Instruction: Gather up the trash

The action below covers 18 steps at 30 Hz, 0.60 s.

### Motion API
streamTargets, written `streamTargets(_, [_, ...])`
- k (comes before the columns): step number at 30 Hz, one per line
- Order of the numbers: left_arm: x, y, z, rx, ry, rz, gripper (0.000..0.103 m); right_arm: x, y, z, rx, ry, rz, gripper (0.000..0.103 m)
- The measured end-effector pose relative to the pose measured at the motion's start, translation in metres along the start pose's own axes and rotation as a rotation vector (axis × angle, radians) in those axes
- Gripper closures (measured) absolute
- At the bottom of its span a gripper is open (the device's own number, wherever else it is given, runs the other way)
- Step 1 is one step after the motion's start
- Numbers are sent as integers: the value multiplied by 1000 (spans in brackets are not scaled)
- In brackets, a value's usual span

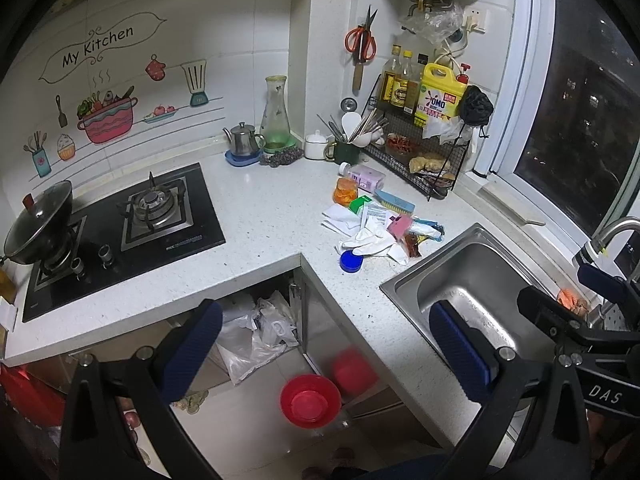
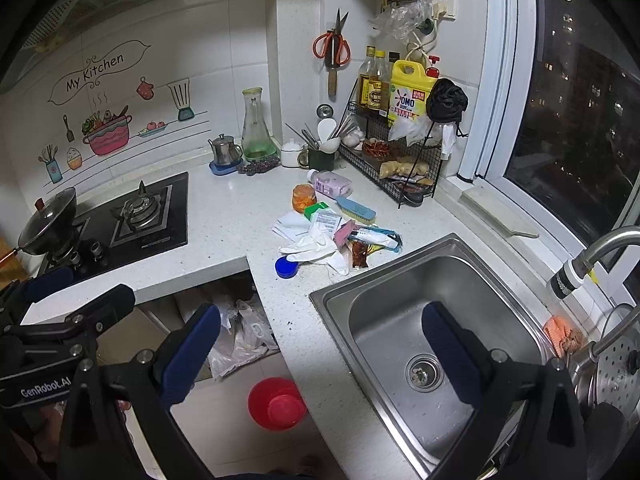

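A heap of trash lies on the white counter (image 1: 260,216) between stove and sink: white gloves (image 1: 370,240) (image 2: 316,250), a blue lid (image 1: 351,261) (image 2: 286,268), white paper (image 1: 340,218), a pink packet (image 2: 345,232), a red sauce sachet (image 2: 359,255), a tube wrapper (image 2: 378,237), a green box (image 2: 315,210), an orange jar (image 2: 304,197) and a lying purple bottle (image 2: 332,183). A red bucket (image 1: 310,400) (image 2: 276,402) stands on the floor below. My left gripper (image 1: 326,350) is open and empty, well short of the heap. My right gripper (image 2: 320,354) is open and empty above the sink's edge.
A steel sink (image 2: 432,320) with tap (image 2: 592,260) is at right. A gas stove (image 1: 132,232) with a lidded wok (image 1: 40,224) is at left. A wire rack (image 1: 420,152) with bottles, a kettle (image 1: 242,138) and a glass jug (image 1: 276,116) stand at the back. Plastic bags (image 1: 256,332) lie under the counter.
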<state>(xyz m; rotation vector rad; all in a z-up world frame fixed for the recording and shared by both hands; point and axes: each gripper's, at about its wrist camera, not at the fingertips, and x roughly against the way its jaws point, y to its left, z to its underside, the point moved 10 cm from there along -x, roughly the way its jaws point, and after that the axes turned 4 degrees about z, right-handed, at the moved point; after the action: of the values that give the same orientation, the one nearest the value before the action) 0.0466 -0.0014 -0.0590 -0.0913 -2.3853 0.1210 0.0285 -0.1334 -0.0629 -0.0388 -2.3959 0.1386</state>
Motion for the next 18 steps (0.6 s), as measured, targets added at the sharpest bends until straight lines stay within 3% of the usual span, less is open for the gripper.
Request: streamTargets(18, [-19,-6,-5,-49,72,79,0,0,-6,3,-48,32,57,2])
